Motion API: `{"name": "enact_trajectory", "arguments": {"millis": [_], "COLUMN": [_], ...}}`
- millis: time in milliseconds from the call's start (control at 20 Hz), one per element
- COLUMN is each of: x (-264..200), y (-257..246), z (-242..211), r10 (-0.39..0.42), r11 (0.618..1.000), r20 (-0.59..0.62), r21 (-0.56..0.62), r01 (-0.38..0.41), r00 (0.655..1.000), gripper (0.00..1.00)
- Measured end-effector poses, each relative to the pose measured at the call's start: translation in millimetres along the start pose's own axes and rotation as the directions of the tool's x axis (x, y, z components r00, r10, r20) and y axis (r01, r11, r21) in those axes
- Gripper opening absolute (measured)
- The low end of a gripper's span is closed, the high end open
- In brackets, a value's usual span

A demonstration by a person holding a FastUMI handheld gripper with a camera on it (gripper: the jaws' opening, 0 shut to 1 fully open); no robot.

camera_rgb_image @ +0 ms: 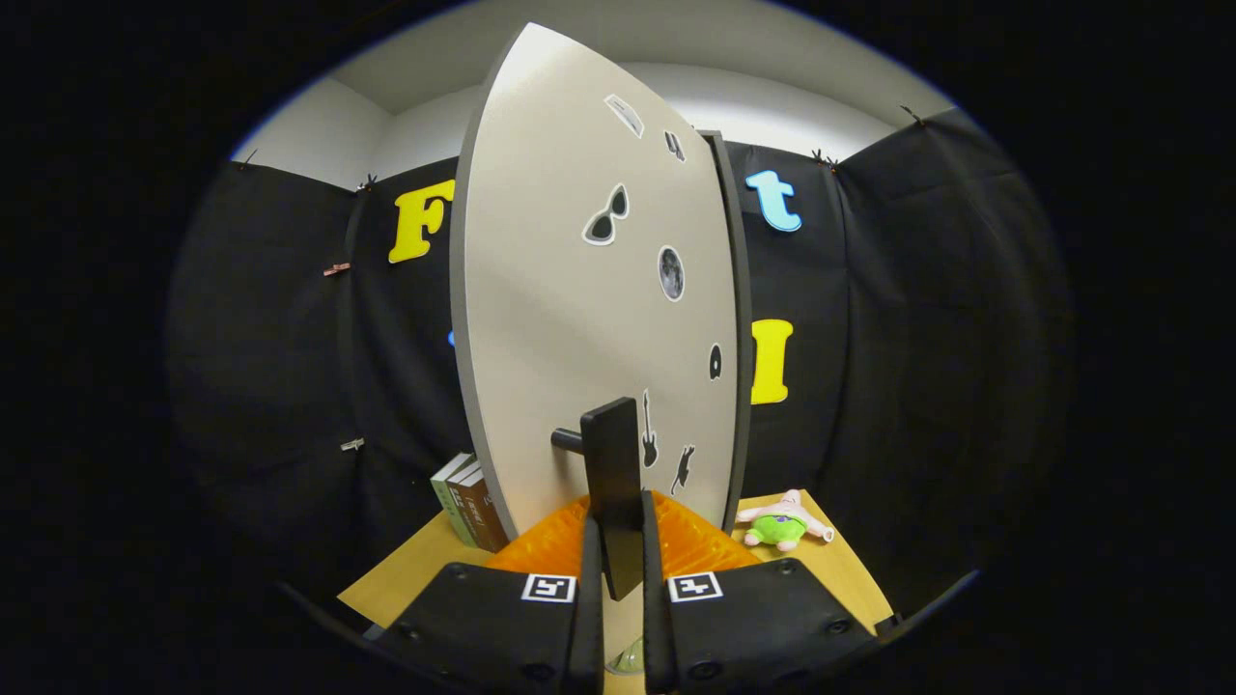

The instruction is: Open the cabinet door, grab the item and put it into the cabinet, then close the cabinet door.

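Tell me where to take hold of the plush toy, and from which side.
Grip the plush toy across its green middle, coming from above: it lies flat on the table, limbs splayed. First free the gripper, whose fingers are closed on the door handle.

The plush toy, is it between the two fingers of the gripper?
No. The plush toy lies on the table beyond the fingers, beside the cabinet door, while the gripper is shut on the door handle.

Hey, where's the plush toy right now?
In the gripper view, the plush toy lies on the wooden table, right of the cabinet door, beyond the claw gripping the door handle.
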State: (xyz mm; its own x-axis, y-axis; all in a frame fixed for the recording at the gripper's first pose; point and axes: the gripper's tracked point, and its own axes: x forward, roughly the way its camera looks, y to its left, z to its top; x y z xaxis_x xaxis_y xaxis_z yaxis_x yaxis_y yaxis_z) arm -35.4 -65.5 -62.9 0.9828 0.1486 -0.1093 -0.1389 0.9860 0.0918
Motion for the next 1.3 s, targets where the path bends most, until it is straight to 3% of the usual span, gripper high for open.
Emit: {"name": "enact_trajectory", "arguments": {"millis": [800,950,1300], "x": [-35,-43,-68], "y": [-97,-120,-152], "z": [8,9,20], "r10": [-0.221,-0.273,-0.377], "r11": [0.975,0.962,0.926], "r20": [0.034,0.039,0.078], "r21": [0.012,0.013,-0.002], "r01": [0.220,0.273,0.378], "r00": [0.975,0.961,0.923], "gripper": [0.19,0.13,0.13]}}
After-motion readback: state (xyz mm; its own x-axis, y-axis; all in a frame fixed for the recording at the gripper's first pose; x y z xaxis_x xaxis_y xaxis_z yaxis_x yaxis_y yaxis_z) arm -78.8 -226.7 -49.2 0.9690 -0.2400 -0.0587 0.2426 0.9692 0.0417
